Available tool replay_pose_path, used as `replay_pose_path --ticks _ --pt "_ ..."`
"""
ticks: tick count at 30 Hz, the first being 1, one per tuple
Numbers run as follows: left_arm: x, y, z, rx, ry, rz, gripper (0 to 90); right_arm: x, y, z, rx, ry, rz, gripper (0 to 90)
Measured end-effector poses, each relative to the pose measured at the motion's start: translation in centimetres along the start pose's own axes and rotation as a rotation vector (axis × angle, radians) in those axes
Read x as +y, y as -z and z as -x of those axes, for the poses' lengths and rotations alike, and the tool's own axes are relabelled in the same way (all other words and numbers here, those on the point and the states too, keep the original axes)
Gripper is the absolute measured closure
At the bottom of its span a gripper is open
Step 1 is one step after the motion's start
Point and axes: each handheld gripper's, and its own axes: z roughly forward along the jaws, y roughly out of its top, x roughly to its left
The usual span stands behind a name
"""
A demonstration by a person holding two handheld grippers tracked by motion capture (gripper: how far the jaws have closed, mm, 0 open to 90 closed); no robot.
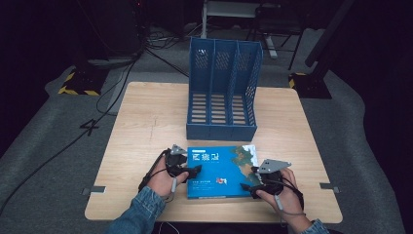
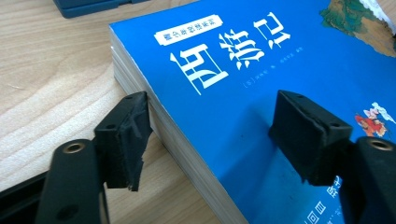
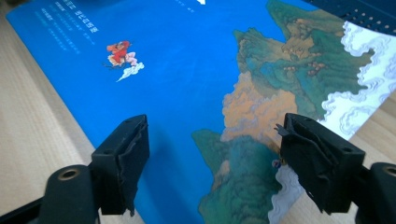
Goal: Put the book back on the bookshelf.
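Observation:
A thick blue book with white title characters and a painted landscape on its cover lies flat near the table's front edge. My left gripper is at the book's left side. In the left gripper view it stands open astride that edge: one pad is beside the page block above the wood, the other is over the cover. My right gripper is at the book's right end. In the right gripper view it stands open just above the cover, with nothing clamped.
A blue three-slot file rack stands upright just behind the book, its slots facing me. The wooden table is bare to the left and right of the rack. Cables and dark stands lie on the grey floor beyond.

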Motion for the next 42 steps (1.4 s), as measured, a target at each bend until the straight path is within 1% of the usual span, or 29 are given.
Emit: replay_pose_path --ticks 1,3,7,9,10,11,13,14,15,17,19,20,22,24,26,27,28,30,33,35,36,38,40,41,42 --pt "0.0 0.1 0.0 0.003 -0.004 0.000 31.0 0.0 0.0 0.0 0.000 0.000 0.000 24.2" --pt "0.1 0.2 0.1 0.010 -0.019 0.007 35.2 0.0 -0.2 -0.1 -0.003 0.001 0.003 23.1" --pt "0.2 0.4 0.2 0.018 -0.043 0.014 38.8 0.0 -0.4 -0.1 -0.003 -0.004 0.013 23.2" --pt "0.3 0.9 0.2 0.024 -0.059 0.018 44.2 0.0 -0.5 0.0 -0.002 -0.005 0.023 23.2" --pt "0.3 0.9 0.2 0.024 -0.059 0.018 46.9 0.0 -0.5 0.0 -0.002 -0.005 0.023 23.2" --pt "0.4 1.0 0.3 0.024 -0.061 0.025 46.9 -0.1 -0.5 0.0 -0.001 -0.007 0.029 23.2" --pt "0.4 1.1 0.3 0.025 -0.074 0.032 50.6 -0.1 -0.6 0.0 -0.001 -0.008 0.041 23.2" --pt "0.4 1.2 0.4 0.023 -0.081 0.037 50.6 -0.1 -0.6 0.0 -0.001 -0.008 0.041 23.2" --pt "0.5 1.3 0.5 0.019 -0.077 0.042 51.5 -0.1 -0.6 0.0 -0.001 -0.008 0.044 23.2" --pt "0.6 1.6 0.7 0.002 -0.077 0.061 55.4 -0.2 -0.7 0.0 -0.001 -0.008 0.048 23.2" --pt "0.7 1.9 1.0 -0.035 -0.070 0.076 58.6 -0.2 -0.7 0.0 -0.003 -0.007 0.053 23.2" --pt "0.8 2.0 1.3 -0.044 -0.069 0.082 59.0 -0.2 -0.7 0.0 -0.003 -0.007 0.054 23.2" --pt "0.8 2.1 1.7 -0.037 -0.086 0.087 61.4 -0.3 -0.7 0.0 -0.006 -0.009 0.060 23.0" --pt "0.7 2.2 1.9 -0.031 -0.093 0.084 62.7 -0.2 -0.8 -0.1 -0.007 -0.010 0.061 22.9" --pt "0.7 2.2 2.0 -0.028 -0.097 0.083 66.0 -0.3 -0.8 -0.1 -0.008 -0.011 0.063 22.8" --pt "0.7 2.2 2.0 -0.036 -0.087 0.087 67.0 -0.3 -0.8 -0.1 -0.009 -0.011 0.063 22.9" --pt "0.7 2.2 1.9 -0.038 -0.090 0.086 68.5 -0.3 -0.8 -0.1 -0.010 -0.011 0.063 22.9" --pt "0.7 2.3 1.8 -0.052 -0.077 0.087 70.6 -0.3 -0.8 -0.1 -0.010 -0.011 0.064 22.8" --pt "0.6 2.1 1.6 -0.073 -0.079 0.072 70.8 -0.3 -0.8 -0.1 -0.011 -0.011 0.065 22.7" --pt "0.5 1.7 1.3 -0.074 -0.093 0.059 64.6 -0.3 -0.8 -0.1 -0.010 -0.012 0.067 22.5" --pt "0.4 1.5 1.1 -0.075 -0.094 0.058 64.0 -0.3 -0.9 -0.1 -0.011 -0.012 0.068 22.2" --pt "0.3 1.4 0.8 -0.082 -0.098 0.056 63.6 -0.3 -0.9 -0.2 -0.013 -0.012 0.072 21.5" --pt "0.3 1.3 0.9 -0.081 -0.089 0.056 63.6 -0.2 -1.0 -0.2 -0.014 -0.011 0.076 20.8" --pt "0.3 1.3 0.9 -0.079 -0.091 0.057 64.3 -0.2 -1.1 -0.3 -0.015 -0.008 0.078 20.4" --pt "0.2 1.4 0.9 -0.075 -0.080 0.064 67.0 -0.2 -1.1 -0.3 -0.015 -0.009 0.076 19.9"
